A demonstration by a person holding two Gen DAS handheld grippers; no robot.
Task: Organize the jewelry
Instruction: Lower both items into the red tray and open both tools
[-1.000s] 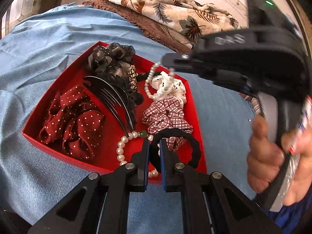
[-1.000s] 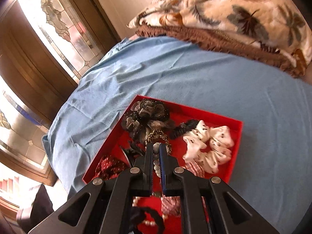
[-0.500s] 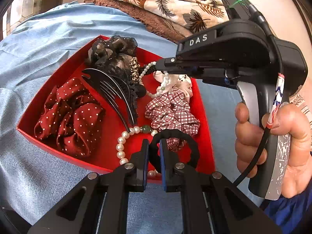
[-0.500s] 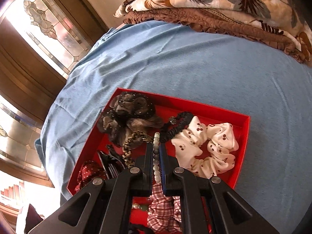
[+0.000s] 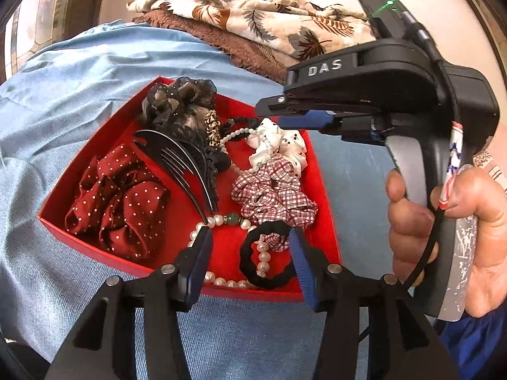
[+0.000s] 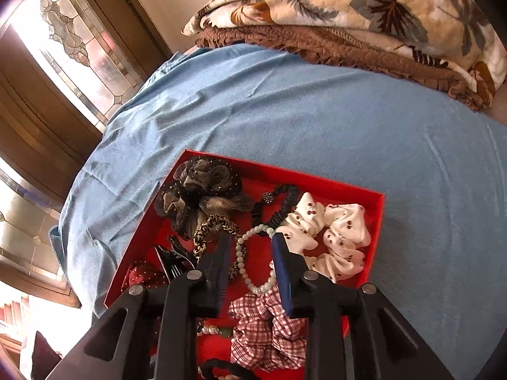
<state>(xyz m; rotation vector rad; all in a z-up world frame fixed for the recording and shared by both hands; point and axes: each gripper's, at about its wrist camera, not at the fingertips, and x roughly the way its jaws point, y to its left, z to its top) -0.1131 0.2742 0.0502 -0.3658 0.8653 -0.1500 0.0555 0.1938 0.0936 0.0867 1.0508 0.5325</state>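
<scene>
Left gripper [image 5: 250,237]: you hold it tilted down over the near edge of the red tray [image 5: 95,247]; its jaws are opening, with the black hair tie [image 5: 253,272] lying loose between them, not pressed.
Right gripper [image 6: 250,243]: your right hand [image 5: 443,231] wraps the grey handle, nose slanted down over the tray's far half; its jaws are opening, and the pale bead bracelet [image 6: 244,259] lies slack between them.
Task items: all sit inside the tray on the blue bedcover [image 6: 285,110].
Materials: dotted maroon scrunchie [image 5: 117,209], soft and bunched; red-check scrunchie [image 5: 272,196]; cream cherry-print scrunchie [image 6: 332,237]; dark sheer bow [image 6: 199,190]; glossy black hair comb [image 5: 183,164] with long curved teeth; round pearl necklace [image 5: 221,281] threading under the black tie.
Edges: low thin red walls, sharp corners; the necklace lies just beside the near wall.
Open room: bare red floor shows near your left jaws; wide flat bedcover runs beyond the tray toward the folded leaf-print quilt [image 6: 380,9].
</scene>
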